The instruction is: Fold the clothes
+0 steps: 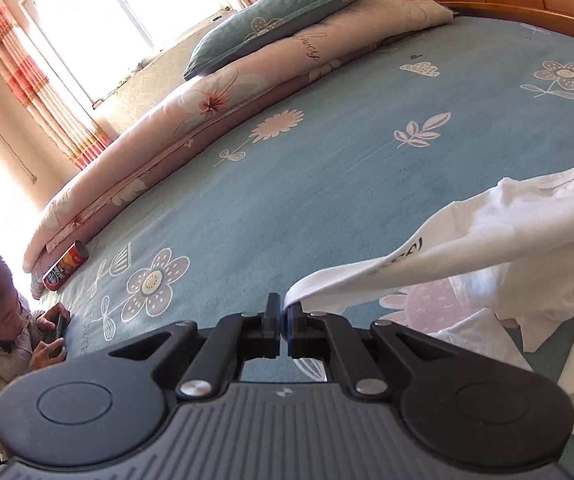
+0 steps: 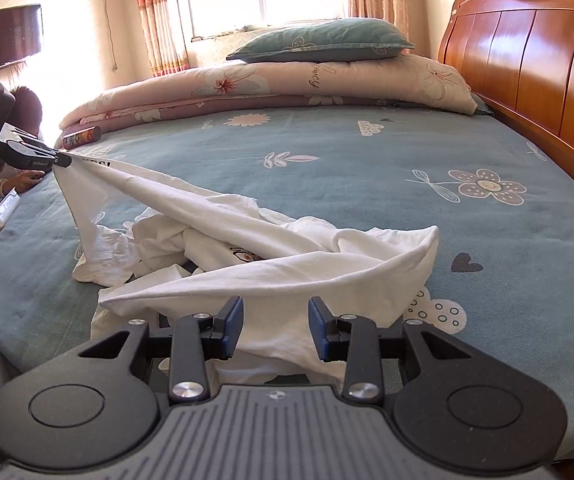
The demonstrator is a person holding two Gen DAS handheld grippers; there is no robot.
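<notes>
Left gripper [image 1: 283, 314] pinching a white shirt [image 2: 247, 240] corner, raised to stretch it flat over the bed [image 2: 327, 168]; right gripper [image 2: 275, 320] spread, poised above another edge.

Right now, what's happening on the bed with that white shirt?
The left gripper is shut on one edge of the white shirt and holds that edge stretched up off the blue floral bedsheet. The rest lies crumpled. The right gripper is open just above the shirt's near edge, gripping nothing. No fold is made yet.
</notes>
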